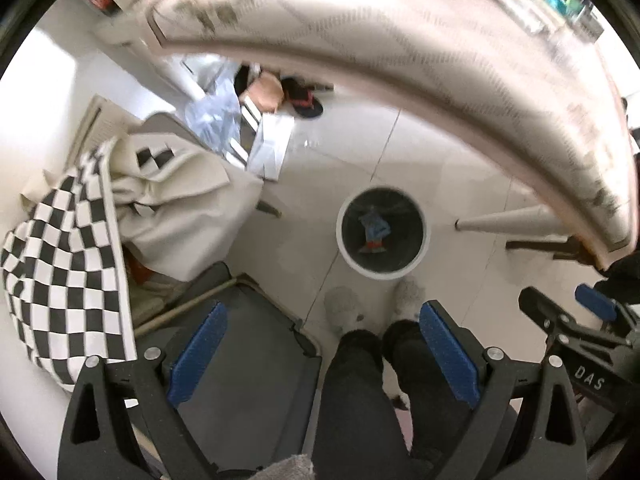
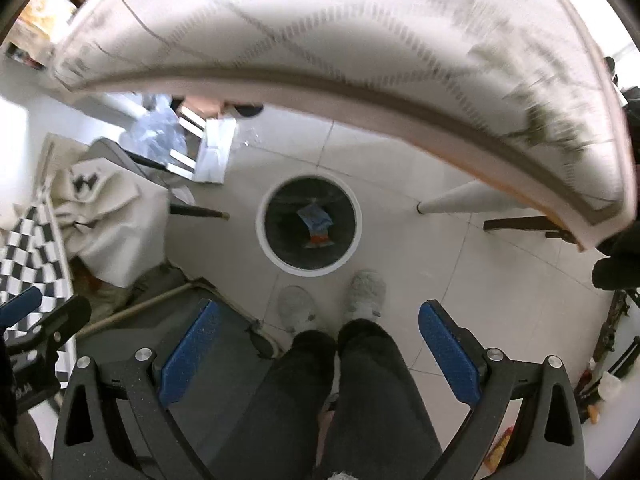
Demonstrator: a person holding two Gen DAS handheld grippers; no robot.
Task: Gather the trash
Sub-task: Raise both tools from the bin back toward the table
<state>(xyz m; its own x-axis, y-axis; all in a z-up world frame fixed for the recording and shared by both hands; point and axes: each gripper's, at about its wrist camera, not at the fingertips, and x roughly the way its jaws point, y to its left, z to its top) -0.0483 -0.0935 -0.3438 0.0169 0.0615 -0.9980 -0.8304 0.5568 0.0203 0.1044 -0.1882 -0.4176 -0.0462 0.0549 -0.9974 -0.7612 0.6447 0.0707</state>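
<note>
A round trash bin (image 1: 382, 232) with a white rim and dark liner stands on the tiled floor (image 1: 460, 168), seen from straight above. It sits just right of centre in the left wrist view and near the centre (image 2: 310, 225) of the right wrist view. Inside lies a crumpled wrapper (image 1: 374, 230), blue with an orange-red end; its print is too small to read (the right wrist view shows it slightly more clearly (image 2: 316, 224)).

At 6 o'clock from the bin are two pale fuzzy slippers (image 1: 408, 296), toes near the rim, with the person's dark trouser legs (image 1: 360, 392) rising toward the cameras.

The left tongs (image 1: 322, 350) stand wide open and hold nothing, their blue pads (image 1: 450, 350) well apart. The right tongs (image 2: 318, 350) are likewise spread and empty. In the left wrist view, part of the other tool shows at 3 o'clock, cut off by the frame.

From 11 to 3 o'clock a tabletop (image 1: 400, 40) with a pale patterned cloth arcs across both views, badly blurred, and hides the floor beyond; whatever stands on it at the top edge is only coloured smears. A pale table leg (image 1: 508, 220) shows at 3 o'clock from the bin.

At 9 o'clock, a black-and-white checkered fabric (image 1: 60, 280) and a cream cloth (image 1: 180, 200) are draped over a grey chair (image 1: 248, 360), which is mostly covered. At 11 o'clock sit clear plastic bags (image 1: 212, 116) and white boxes (image 1: 272, 148), partly behind each other.
</note>
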